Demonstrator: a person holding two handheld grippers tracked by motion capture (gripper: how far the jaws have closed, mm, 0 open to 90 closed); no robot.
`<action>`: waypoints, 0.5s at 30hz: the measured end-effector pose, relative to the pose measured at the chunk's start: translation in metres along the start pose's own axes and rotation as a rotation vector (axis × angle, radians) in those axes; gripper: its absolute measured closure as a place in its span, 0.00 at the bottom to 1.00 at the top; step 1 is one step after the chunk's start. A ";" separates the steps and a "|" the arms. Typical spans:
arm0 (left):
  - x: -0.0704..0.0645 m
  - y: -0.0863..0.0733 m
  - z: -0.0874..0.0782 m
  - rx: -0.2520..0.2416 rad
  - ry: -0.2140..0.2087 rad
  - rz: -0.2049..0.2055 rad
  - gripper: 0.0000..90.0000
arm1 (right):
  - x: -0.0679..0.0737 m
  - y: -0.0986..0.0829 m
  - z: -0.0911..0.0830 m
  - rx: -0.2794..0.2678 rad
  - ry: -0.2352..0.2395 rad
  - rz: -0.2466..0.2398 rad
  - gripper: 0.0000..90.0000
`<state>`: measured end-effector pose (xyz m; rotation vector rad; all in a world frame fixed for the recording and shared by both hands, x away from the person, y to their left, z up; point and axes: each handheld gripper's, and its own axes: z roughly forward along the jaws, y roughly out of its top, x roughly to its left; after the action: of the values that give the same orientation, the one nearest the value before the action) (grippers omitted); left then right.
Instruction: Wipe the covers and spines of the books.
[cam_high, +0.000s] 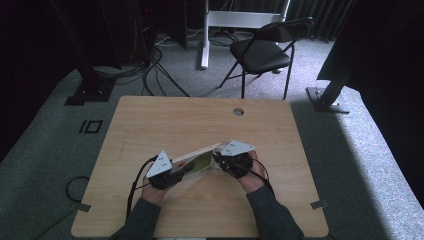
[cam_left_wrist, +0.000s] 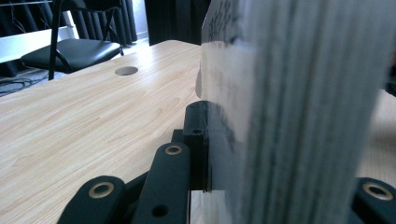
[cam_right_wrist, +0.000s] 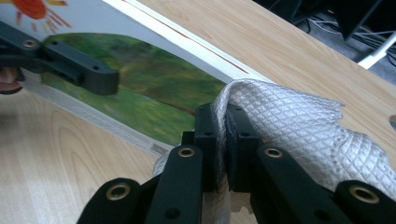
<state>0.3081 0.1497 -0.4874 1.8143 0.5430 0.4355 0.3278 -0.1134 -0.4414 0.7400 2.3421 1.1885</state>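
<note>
In the high view, a light wooden table with a round cable hole near its far edge stands on grey carpet. Beyond it are one black folding chair, loose cables on the floor and dark curtains around the room. Two forearms in dark sleeves come in from the bottom. The left gripper and the right gripper meet at either end of one picture book, which is held tilted on edge just above the middle of the near half of the table.

In the left gripper view, the book stands upright and close, its page edges blurred. One black finger presses flat against the book's printed cover; the other shows only at its base at the lower right, on the far side of the pages, so the fingers are clamped on the book. The table, the cable hole and the chair lie to the left.

In the right gripper view, the two fingers are pinched together on a fold of one white quilted cloth, which bunches against the book's green-and-white cover at its lower corner. The left gripper's finger lies across the cover farther up, near a painted orange sun.
</note>
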 end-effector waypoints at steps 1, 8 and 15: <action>0.000 0.000 0.000 0.000 0.001 0.000 0.87 | 0.001 0.000 0.000 -0.002 0.004 -0.004 0.94; 0.000 0.000 -0.001 -0.001 0.002 -0.001 0.87 | 0.005 0.003 0.002 -0.015 0.031 -0.018 0.94; 0.001 0.000 -0.001 0.000 0.005 -0.001 0.87 | 0.002 0.002 0.003 -0.013 0.027 -0.008 0.94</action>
<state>0.3081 0.1509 -0.4866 1.8133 0.5470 0.4391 0.3285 -0.1100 -0.4417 0.7136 2.3549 1.2159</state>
